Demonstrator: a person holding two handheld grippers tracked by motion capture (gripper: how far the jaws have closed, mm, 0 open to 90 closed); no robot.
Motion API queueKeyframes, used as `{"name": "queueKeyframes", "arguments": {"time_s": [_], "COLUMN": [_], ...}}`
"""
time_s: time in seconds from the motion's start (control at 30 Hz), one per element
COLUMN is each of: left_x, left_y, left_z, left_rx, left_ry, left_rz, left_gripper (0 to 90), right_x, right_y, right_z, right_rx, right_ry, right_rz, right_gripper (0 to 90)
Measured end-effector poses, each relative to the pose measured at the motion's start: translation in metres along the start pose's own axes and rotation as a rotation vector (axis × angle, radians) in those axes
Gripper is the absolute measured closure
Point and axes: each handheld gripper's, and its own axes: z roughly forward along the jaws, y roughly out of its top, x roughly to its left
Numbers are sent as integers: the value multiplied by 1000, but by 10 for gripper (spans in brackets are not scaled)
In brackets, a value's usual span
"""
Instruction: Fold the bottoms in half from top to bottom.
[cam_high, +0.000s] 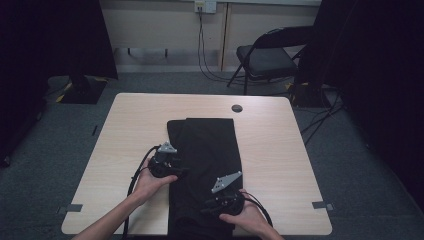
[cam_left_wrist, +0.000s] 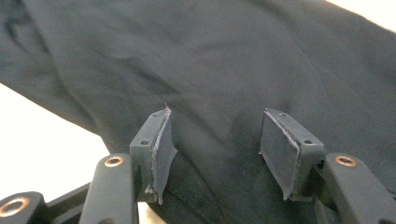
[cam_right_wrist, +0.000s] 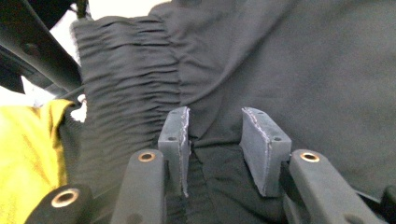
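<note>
Fabric of the black trousers (cam_high: 207, 165) lies slack between the parted jaws of the left gripper (cam_left_wrist: 215, 149) and right gripper (cam_right_wrist: 215, 140), so either could close on several layers and drag the fold askew.

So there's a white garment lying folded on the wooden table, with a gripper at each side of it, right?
Not quite: the garment is black, not white, as the high view shows. It does lie folded on the wooden table, with the left gripper and right gripper at it.

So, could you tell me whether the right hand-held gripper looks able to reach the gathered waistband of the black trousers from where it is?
Probably yes: the right hand-held gripper stands open over the black trousers, with the waistband close beside it and nothing between them.
</note>
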Motion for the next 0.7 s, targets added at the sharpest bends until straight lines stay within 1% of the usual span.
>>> {"name": "queueKeyframes", "arguments": {"time_s": [0.03,0.07,0.1,0.13,0.17,0.2,0.23,0.27,0.3,0.33,0.37,0.4,0.43,0.47,0.5,0.53,0.57,0.63,0.7], "left_x": [-1,-3,-4,-4,-4,-3,-2,-1,1,1,3,5,7,8,8,8,8,6,2], "left_y": [0,0,0,1,2,3,4,5,7,9,11,11,11,10,9,8,7,6,3], "left_z": [2,5,7,9,10,12,14,16,18,19,20,21,21,21,21,20,20,18,16], "left_rx": [14,26,32,32,28,19,9,1,0,1,4,-5,-19,-23,-28,-32,-31,-17,-14], "left_ry": [3,15,19,34,41,47,51,54,57,54,41,25,16,10,4,4,4,7,-4], "left_rz": [5,15,31,49,50,51,56,64,63,59,48,38,23,20,21,22,31,43,52], "left_gripper": [438,436,426,420,420,421,420,421,423,422,417,407,405,404,399,398,399,410,410], "right_x": [1,1,1,0,-3,-6,-11,-18,-29,-38,-43,-49,-54,-58,-58,-57,-55,-51,-48], "right_y": [-4,-3,-2,1,4,6,9,12,13,14,15,15,14,12,11,10,7,2,-6], "right_z": [0,-1,-2,-4,-6,-7,-8,-8,-7,-7,-6,-5,-5,-7,-8,-10,-11,-15,-21], "right_rx": [-16,-12,-14,-29,-67,-85,-98,-106,-106,-110,-109,-97,-100,-114,-107,-86,-77,-57,-70], "right_ry": [14,15,-5,-15,-42,-71,-128,-177,-198,-222,-245,-266,-287,-276,-280,-303,-325,-337,-336], "right_rz": [8,7,4,19,39,45,49,66,99,124,136,129,134,158,155,133,122,97,109], "right_gripper": [602,562,507,483,462,459,451,428,415,411,392,383,402,399,397,398,397,398,398]}}
